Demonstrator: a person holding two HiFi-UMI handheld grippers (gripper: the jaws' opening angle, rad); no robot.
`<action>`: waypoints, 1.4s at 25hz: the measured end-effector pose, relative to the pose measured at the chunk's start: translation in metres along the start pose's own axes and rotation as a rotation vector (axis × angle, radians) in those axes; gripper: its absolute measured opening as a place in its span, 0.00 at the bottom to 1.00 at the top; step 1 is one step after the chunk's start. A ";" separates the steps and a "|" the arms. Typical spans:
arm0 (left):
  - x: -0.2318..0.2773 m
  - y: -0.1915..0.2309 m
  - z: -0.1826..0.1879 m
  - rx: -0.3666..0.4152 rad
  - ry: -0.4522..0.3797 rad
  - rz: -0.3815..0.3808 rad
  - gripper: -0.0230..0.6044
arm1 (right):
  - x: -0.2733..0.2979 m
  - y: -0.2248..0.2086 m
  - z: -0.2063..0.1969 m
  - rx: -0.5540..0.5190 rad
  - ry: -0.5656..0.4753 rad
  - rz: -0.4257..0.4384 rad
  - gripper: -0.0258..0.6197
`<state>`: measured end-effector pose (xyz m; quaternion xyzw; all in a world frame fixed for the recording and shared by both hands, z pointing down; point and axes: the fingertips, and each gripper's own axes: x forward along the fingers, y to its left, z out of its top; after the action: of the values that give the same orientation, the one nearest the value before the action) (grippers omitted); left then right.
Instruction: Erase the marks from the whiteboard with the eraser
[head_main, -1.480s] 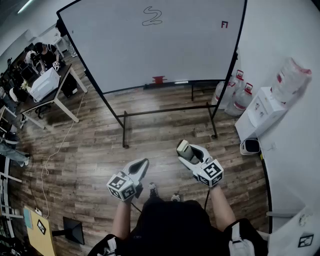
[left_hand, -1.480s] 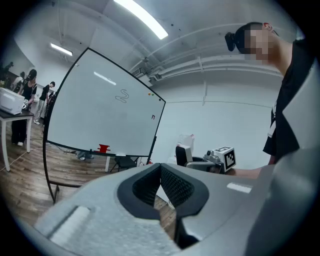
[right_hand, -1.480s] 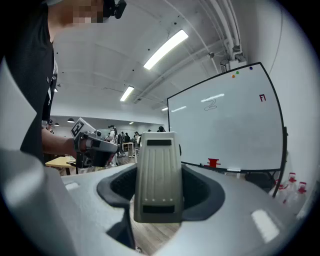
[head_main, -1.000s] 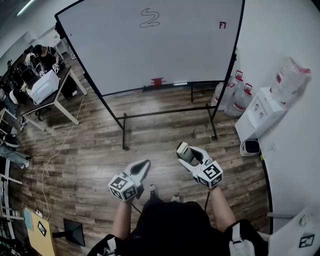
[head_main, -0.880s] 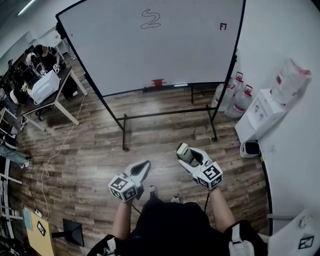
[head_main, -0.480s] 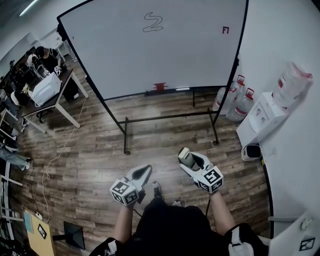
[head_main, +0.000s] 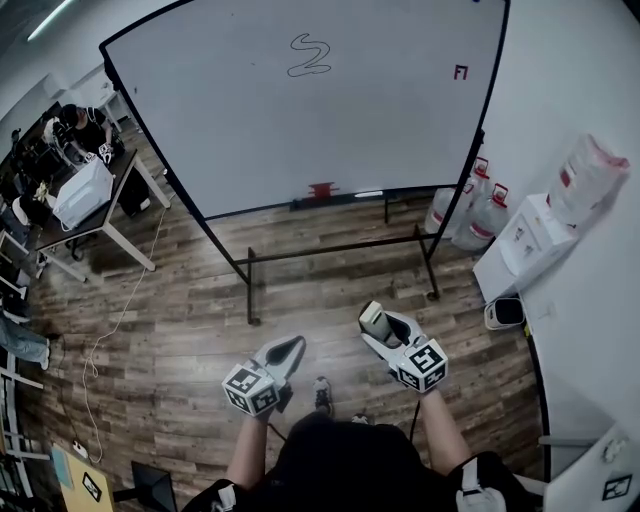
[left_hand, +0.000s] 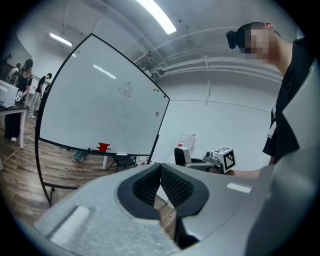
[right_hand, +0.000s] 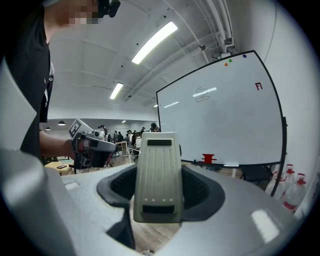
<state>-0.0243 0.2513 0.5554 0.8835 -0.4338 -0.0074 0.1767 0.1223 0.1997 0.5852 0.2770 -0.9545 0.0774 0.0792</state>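
A large whiteboard (head_main: 300, 110) on a black stand fills the far side, with a thin squiggle mark (head_main: 309, 56) near its top and a small red mark (head_main: 460, 72) at upper right. My right gripper (head_main: 372, 322) is shut on a grey eraser (right_hand: 157, 175), held low and well short of the board. The eraser (head_main: 371, 318) stands upright between the jaws. My left gripper (head_main: 285, 352) is shut with nothing in it, its pads (left_hand: 170, 184) meeting. The board (left_hand: 95, 115) and the squiggle (left_hand: 128, 89) show in the left gripper view, as does the right gripper (left_hand: 181, 156). The squiggle (right_hand: 202, 94) shows in the right gripper view.
A red object (head_main: 322, 189) sits on the board's tray. Water bottles (head_main: 485, 215) and a white dispenser (head_main: 530, 240) stand at the right by the wall. A desk (head_main: 85, 205) with people is at the left. Wooden floor (head_main: 200, 310) lies between me and the board's stand (head_main: 340, 250).
Both grippers have dropped slightly lower in the head view and the whiteboard sits a little farther up and larger; the eraser stays held.
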 end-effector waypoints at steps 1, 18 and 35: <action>0.002 0.008 0.002 -0.001 0.002 0.000 0.05 | 0.007 -0.003 0.001 -0.001 0.003 -0.001 0.43; 0.058 0.119 0.045 -0.001 0.010 -0.043 0.05 | 0.112 -0.060 0.017 -0.020 0.043 -0.037 0.43; 0.077 0.204 0.074 0.010 0.014 -0.072 0.05 | 0.187 -0.094 0.033 -0.045 0.048 -0.087 0.43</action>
<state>-0.1444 0.0551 0.5613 0.8995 -0.4004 -0.0056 0.1749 0.0139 0.0190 0.5992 0.3145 -0.9408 0.0590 0.1117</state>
